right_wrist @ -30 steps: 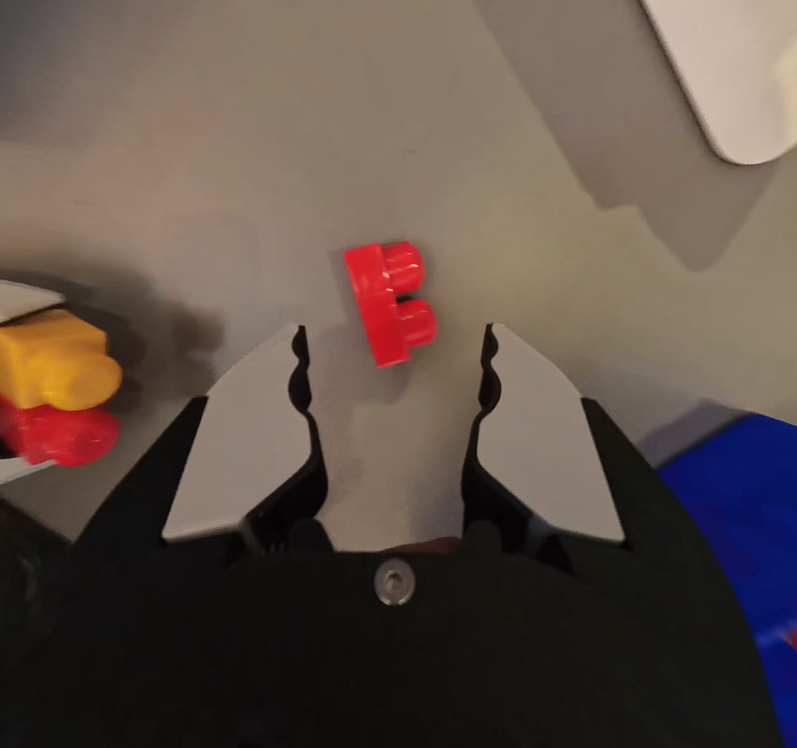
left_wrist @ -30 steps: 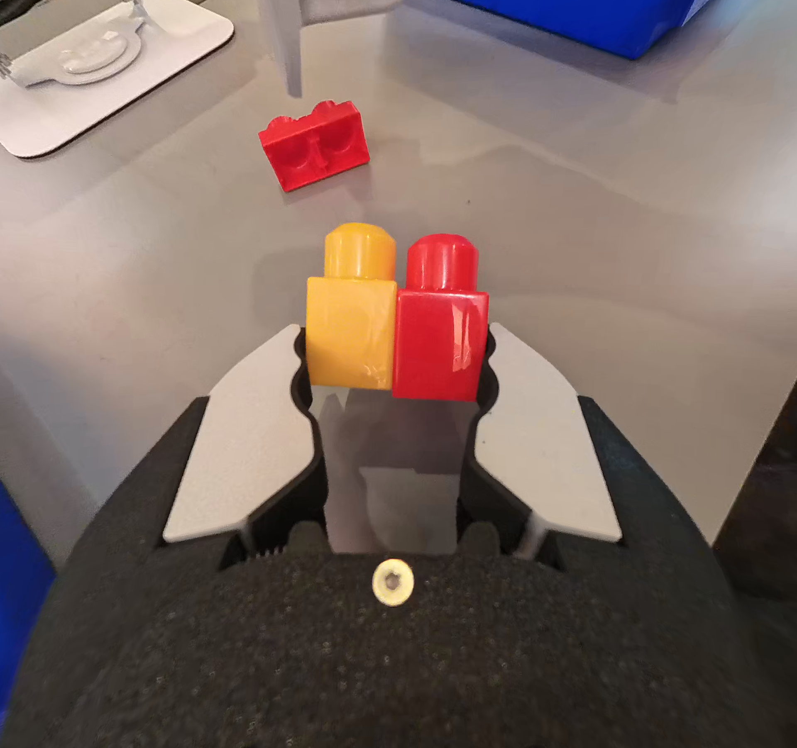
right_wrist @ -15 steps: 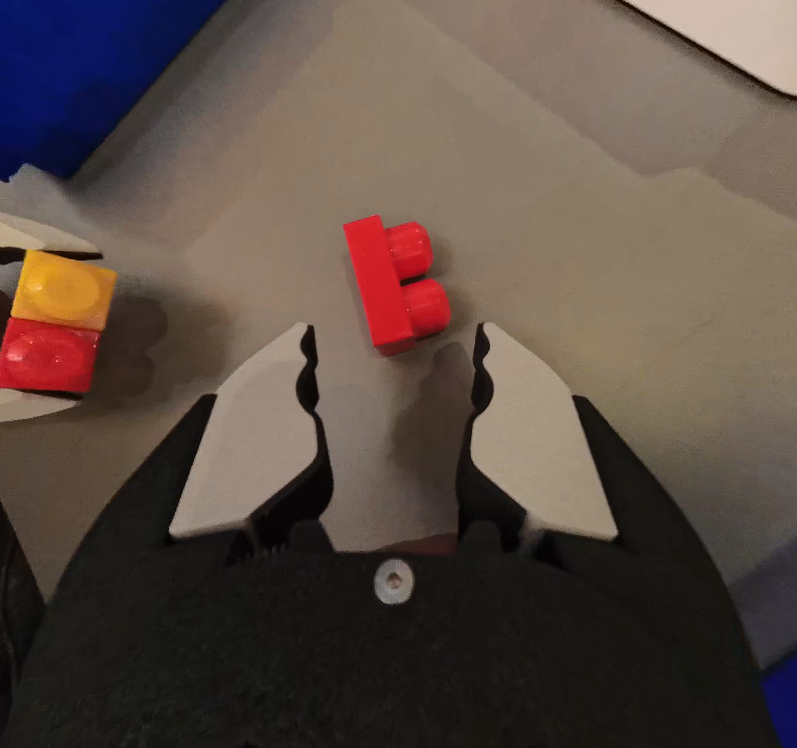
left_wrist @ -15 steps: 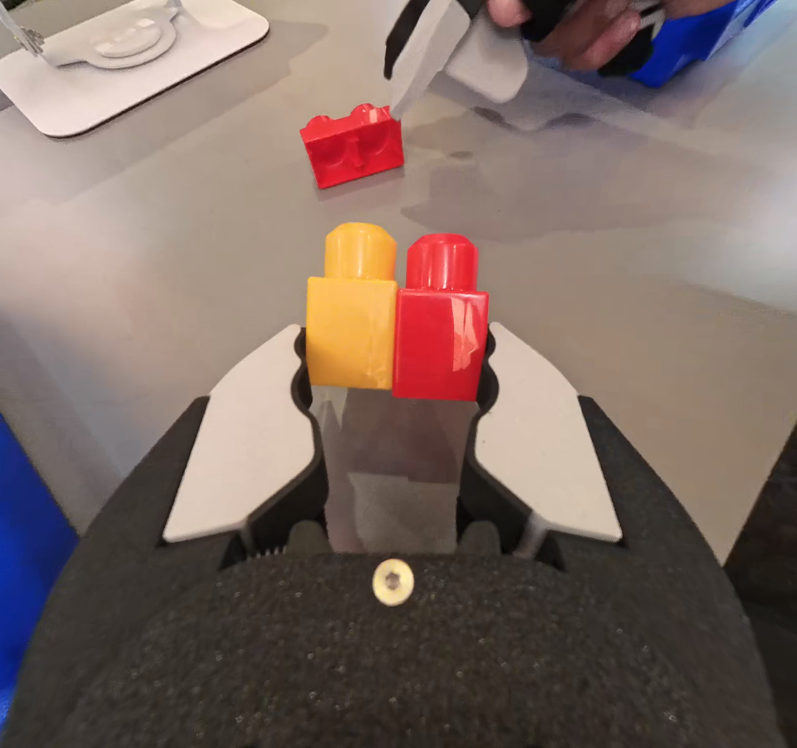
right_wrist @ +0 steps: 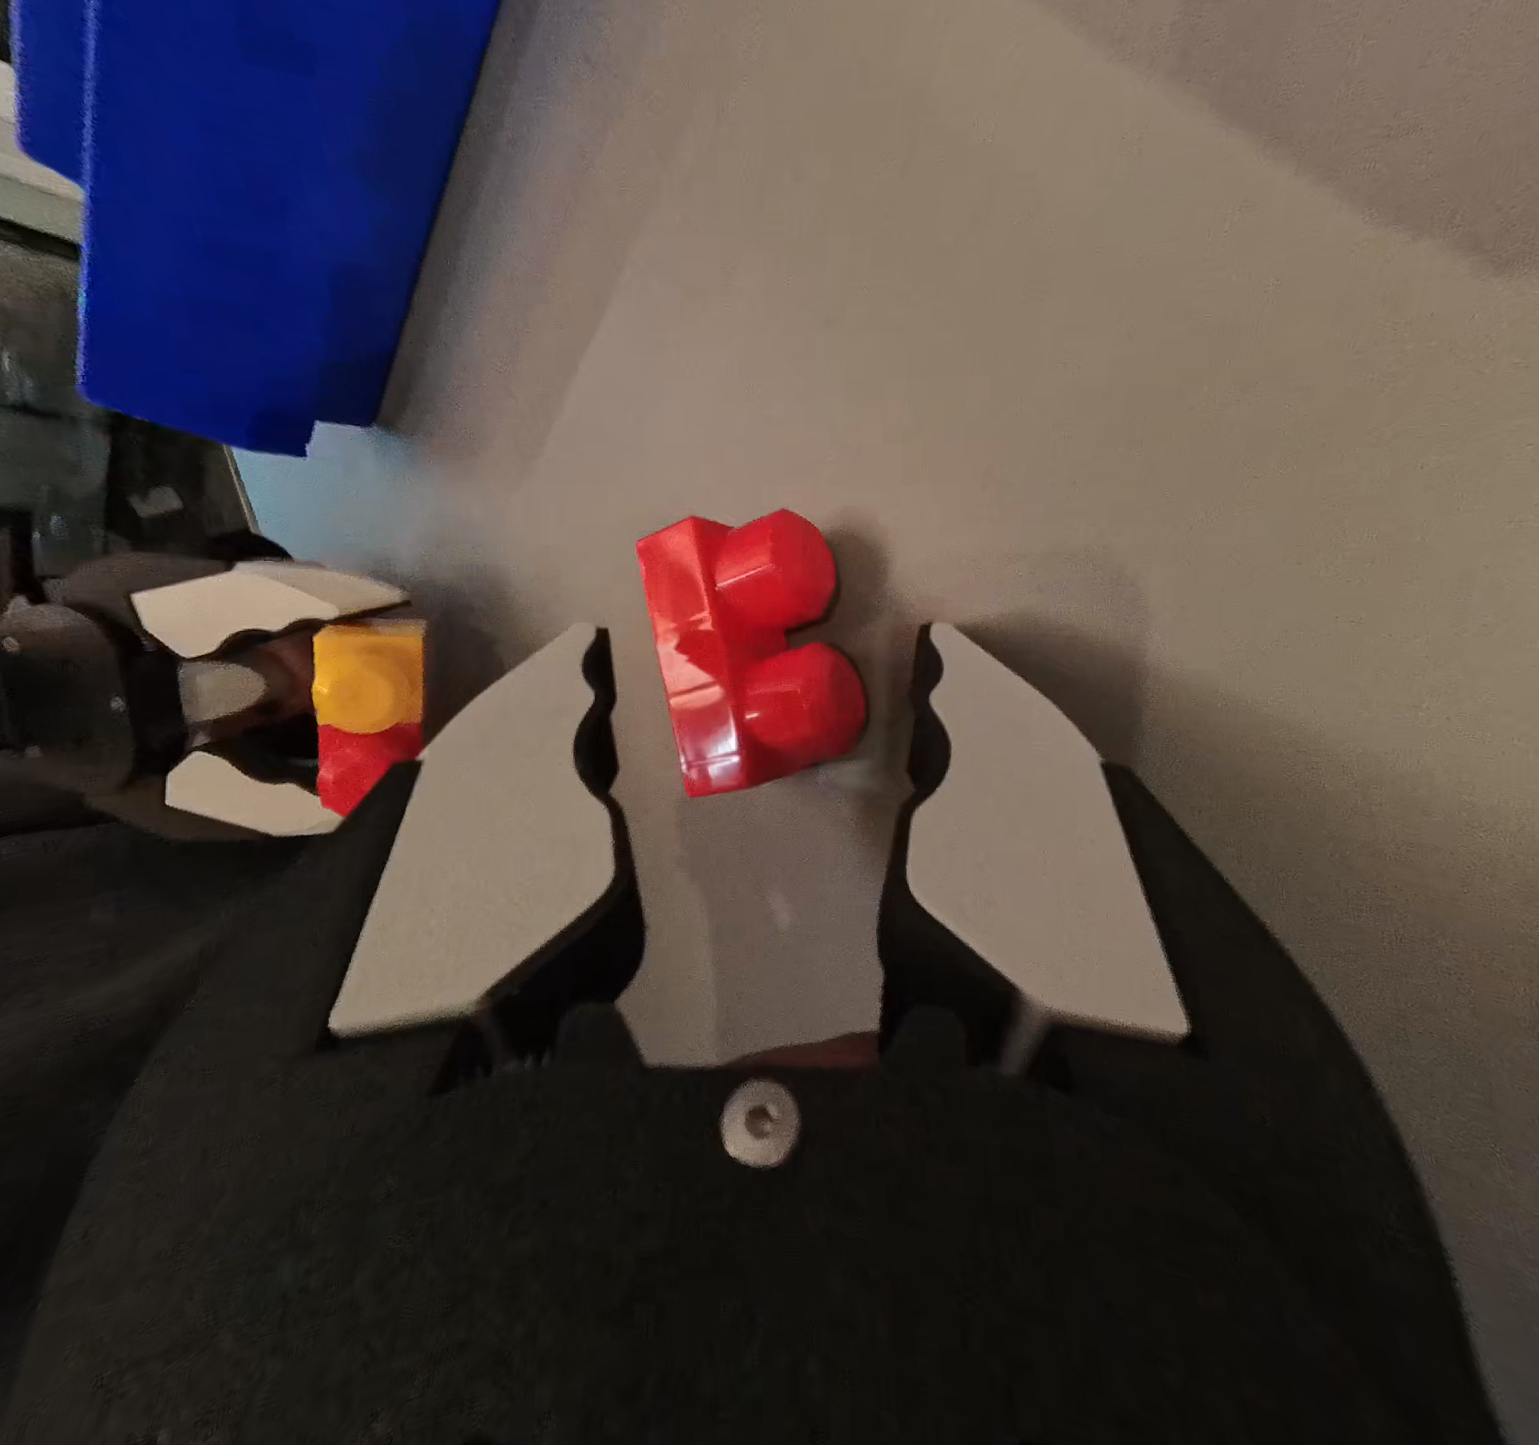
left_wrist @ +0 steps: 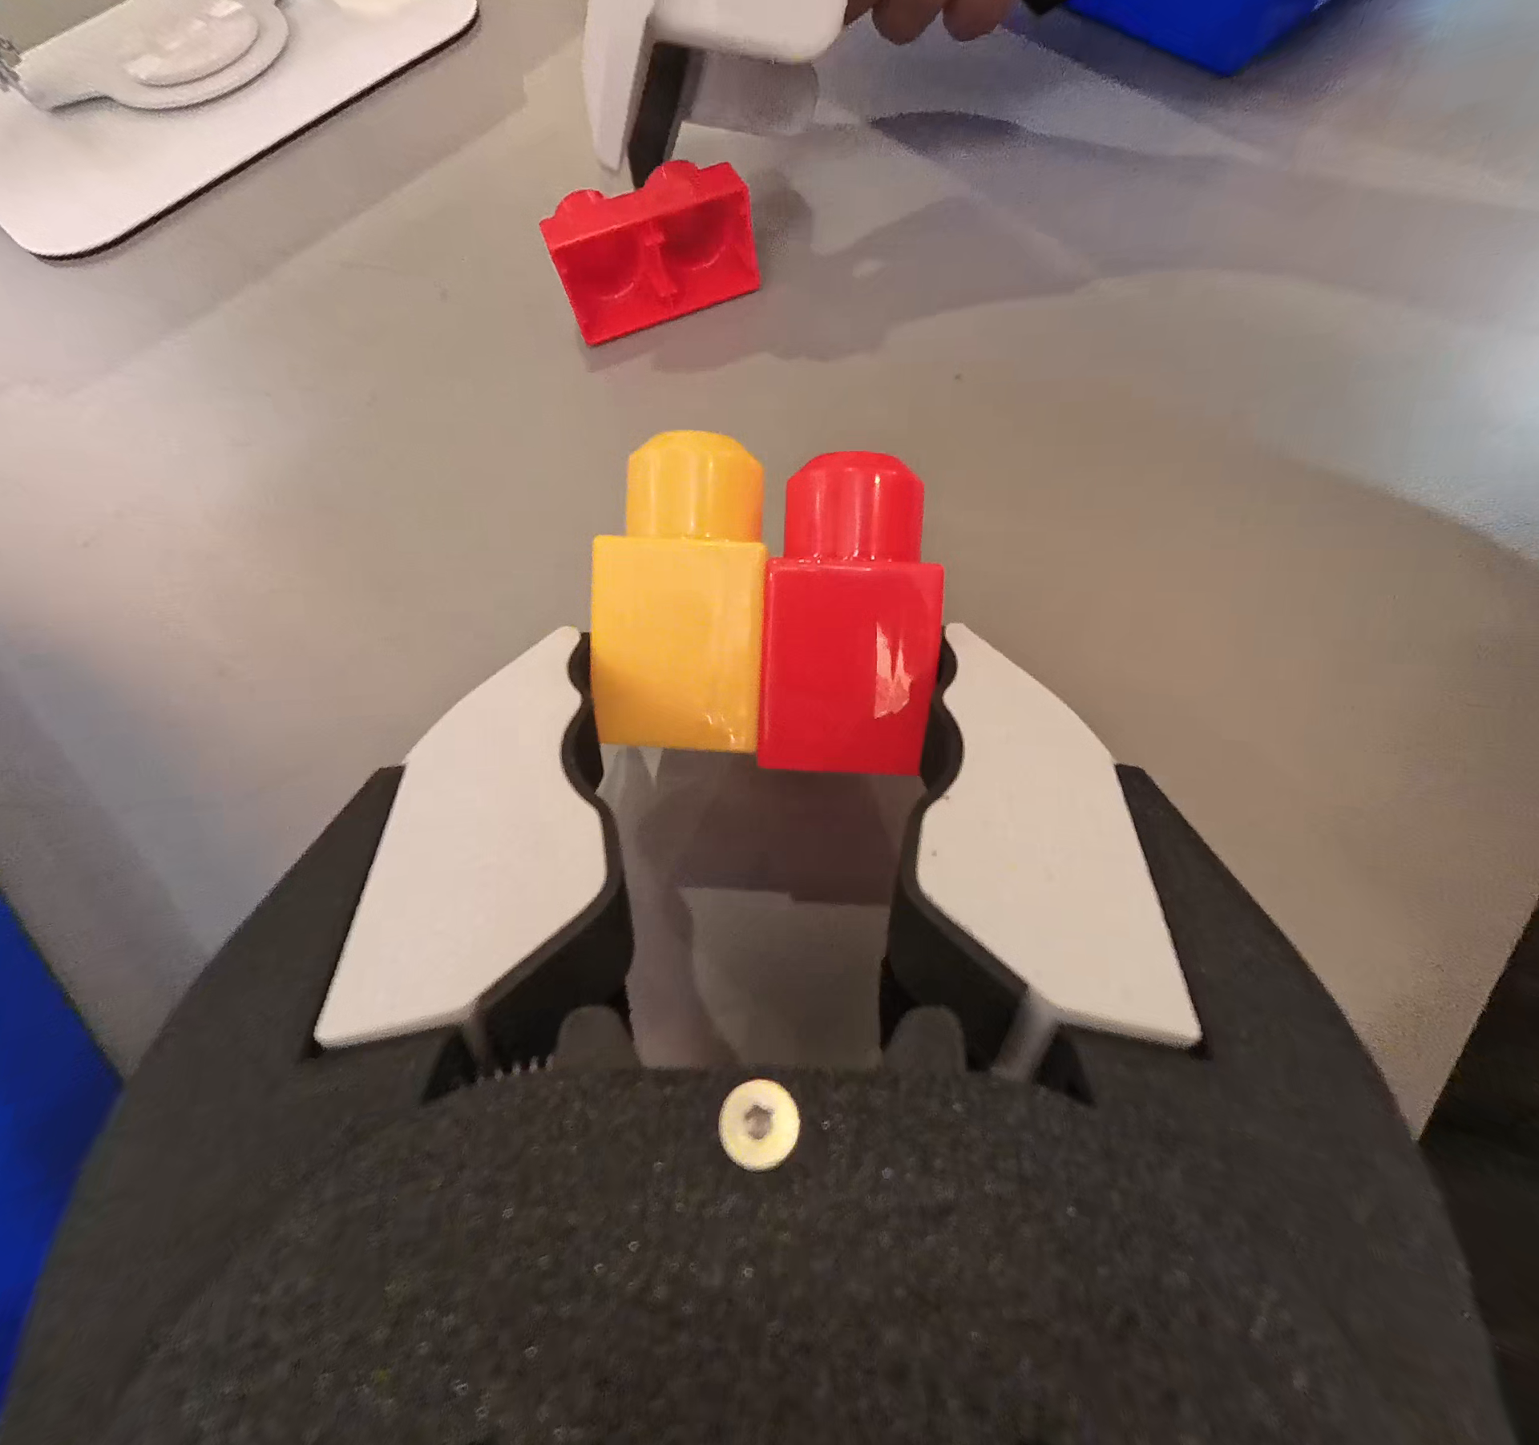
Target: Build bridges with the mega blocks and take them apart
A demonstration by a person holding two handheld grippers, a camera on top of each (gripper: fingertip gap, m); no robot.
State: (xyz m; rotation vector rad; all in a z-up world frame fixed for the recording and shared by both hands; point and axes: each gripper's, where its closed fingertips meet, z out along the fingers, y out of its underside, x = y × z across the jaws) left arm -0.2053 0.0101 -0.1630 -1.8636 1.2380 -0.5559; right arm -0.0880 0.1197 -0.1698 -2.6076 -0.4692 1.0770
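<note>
The red two-stud block (right_wrist: 749, 656) lies on its side on the grey table (left_wrist: 1166, 489), between the right gripper (right_wrist: 758, 639)'s parted fingers, ungrasped; the left gripper (left_wrist: 762, 639) pinches a yellow block (left_wrist: 676, 639) and red single-stud block (left_wrist: 845, 664) side by side.

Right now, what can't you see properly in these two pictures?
- Yellow block and small red block: undersides hidden in both views.
- Small red block, right wrist view: half covered by the right gripper.
- Blue bin: cut off by edges, inside unseen.
- Two-stud red block: studs hidden in left wrist view.
</note>
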